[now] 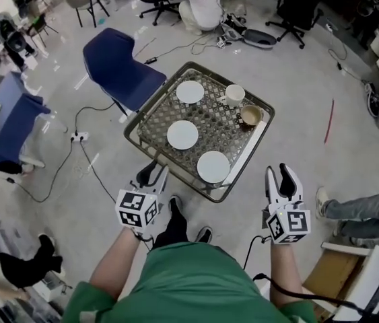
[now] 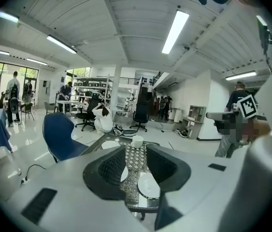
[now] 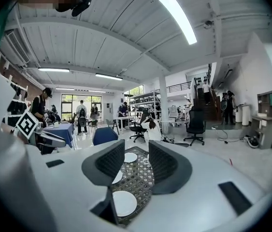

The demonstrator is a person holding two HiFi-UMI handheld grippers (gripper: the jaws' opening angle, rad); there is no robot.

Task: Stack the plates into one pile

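Observation:
Three white plates lie apart on the patterned glass table [image 1: 150, 116]: a far plate [image 1: 190, 91], a middle plate [image 1: 182, 134] and a near plate [image 1: 213, 166]. My left gripper [image 1: 153, 175] hangs open just off the table's near left edge and holds nothing. My right gripper [image 1: 280, 175] is open too, off the near right corner. Between the jaws of the left gripper [image 2: 136, 166] in its own view show the near plate [image 2: 149, 185] and a white cup [image 2: 137, 140]. The right gripper view has its gripper [image 3: 135, 166] framing the far plate [image 3: 130, 157], with the near plate [image 3: 124, 203] below.
A white cup [image 1: 234, 94] and a brown bowl [image 1: 250, 116] stand at the table's far right. A blue chair [image 1: 123, 62] is at its left, with cables and a power strip [image 1: 78, 137] on the floor. A person's leg [image 1: 351, 206] shows at the right.

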